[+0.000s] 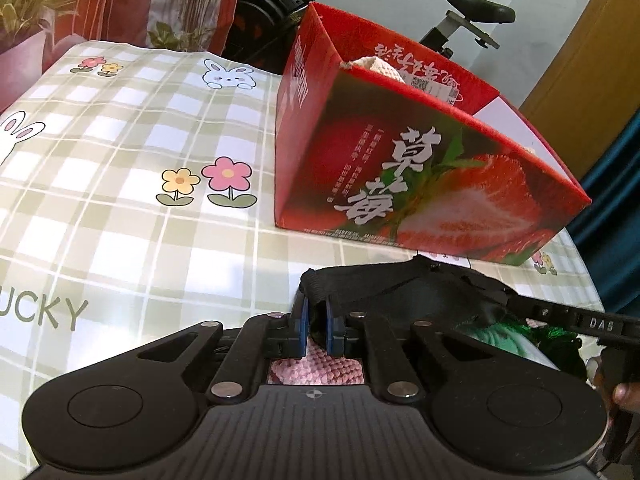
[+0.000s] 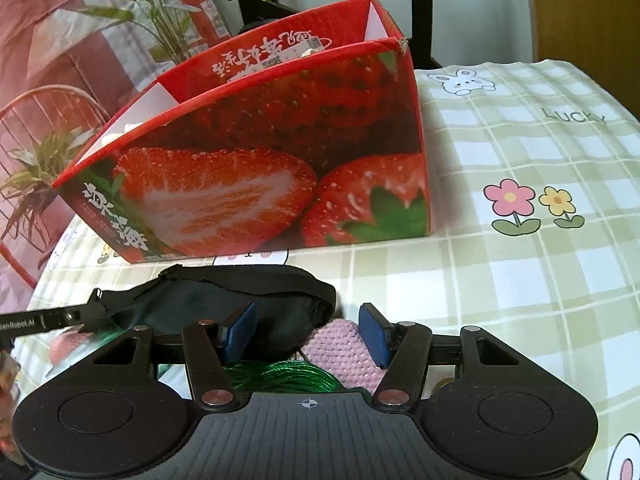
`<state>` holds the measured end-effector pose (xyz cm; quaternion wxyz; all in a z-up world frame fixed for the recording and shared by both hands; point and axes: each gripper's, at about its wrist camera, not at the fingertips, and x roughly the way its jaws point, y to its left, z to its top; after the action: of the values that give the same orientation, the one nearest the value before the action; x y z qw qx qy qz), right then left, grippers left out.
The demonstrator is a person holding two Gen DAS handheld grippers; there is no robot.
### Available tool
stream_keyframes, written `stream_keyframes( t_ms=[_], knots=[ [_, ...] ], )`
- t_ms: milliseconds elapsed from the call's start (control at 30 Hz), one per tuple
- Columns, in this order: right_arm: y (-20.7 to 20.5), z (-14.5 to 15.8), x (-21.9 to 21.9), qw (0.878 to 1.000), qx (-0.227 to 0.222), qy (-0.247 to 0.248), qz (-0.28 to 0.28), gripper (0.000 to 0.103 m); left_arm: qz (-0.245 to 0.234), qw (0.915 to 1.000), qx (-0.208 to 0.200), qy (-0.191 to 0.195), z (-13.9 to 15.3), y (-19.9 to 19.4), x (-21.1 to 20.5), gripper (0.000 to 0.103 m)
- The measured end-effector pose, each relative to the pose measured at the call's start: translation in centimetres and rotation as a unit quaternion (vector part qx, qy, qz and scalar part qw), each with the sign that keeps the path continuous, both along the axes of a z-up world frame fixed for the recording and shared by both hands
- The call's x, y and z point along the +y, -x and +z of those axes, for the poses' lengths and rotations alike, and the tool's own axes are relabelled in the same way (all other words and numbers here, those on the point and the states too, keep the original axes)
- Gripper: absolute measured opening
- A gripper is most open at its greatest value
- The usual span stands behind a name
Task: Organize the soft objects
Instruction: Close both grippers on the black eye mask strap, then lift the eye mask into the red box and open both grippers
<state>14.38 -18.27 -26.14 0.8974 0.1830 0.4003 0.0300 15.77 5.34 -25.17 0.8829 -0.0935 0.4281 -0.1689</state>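
A black eye mask [image 1: 400,292] lies on the table in front of a red strawberry box [image 1: 420,168]. My left gripper [image 1: 316,320] is shut on the mask's left end. The mask also shows in the right wrist view [image 2: 240,296], where my right gripper [image 2: 308,328] is open, its left pad against the mask. A pink knitted piece [image 2: 344,348] and green yarn [image 2: 280,376] lie under the mask. The box [image 2: 280,168] holds a cream knitted item [image 1: 380,66].
The table wears a green checked cloth [image 1: 120,180] with flowers and rabbits. An exercise bike [image 1: 472,16] stands behind the box. A patterned curtain [image 2: 60,60] hangs at the back. The right gripper's finger [image 1: 580,320] reaches in from the right.
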Motion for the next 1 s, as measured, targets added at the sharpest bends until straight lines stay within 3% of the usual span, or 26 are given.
stream_keyframes(
  t_ms=[133,267,400,667,1000],
  knots=[
    [-0.9,0.0,0.2,1.000,0.000,0.005,0.001,0.052,0.000,1.0000,0.004,-0.001,-0.5,0.1,0.0,0.010],
    [-1.9,-0.2,0.3,1.000,0.007,0.000,0.002,0.023,0.001,1.0000,0.004,0.001,-0.5,0.1,0.1,0.010],
    [-2.2,0.4,0.8,1.000,0.003,0.013,0.009,0.003,0.003,1.0000,-0.001,-0.002,-0.2,0.3,0.0,0.010],
    [0.1,4.8,-0.1,0.997,-0.069,0.021,0.014,0.002,0.000,0.9982,-0.061,0.006,3.5,1.7,0.4,0.008],
    [2.1,12.8,0.3,0.984,-0.171,0.038,0.043,0.002,-0.028,0.9877,-0.152,0.021,10.2,4.2,-0.7,0.008]
  ],
)
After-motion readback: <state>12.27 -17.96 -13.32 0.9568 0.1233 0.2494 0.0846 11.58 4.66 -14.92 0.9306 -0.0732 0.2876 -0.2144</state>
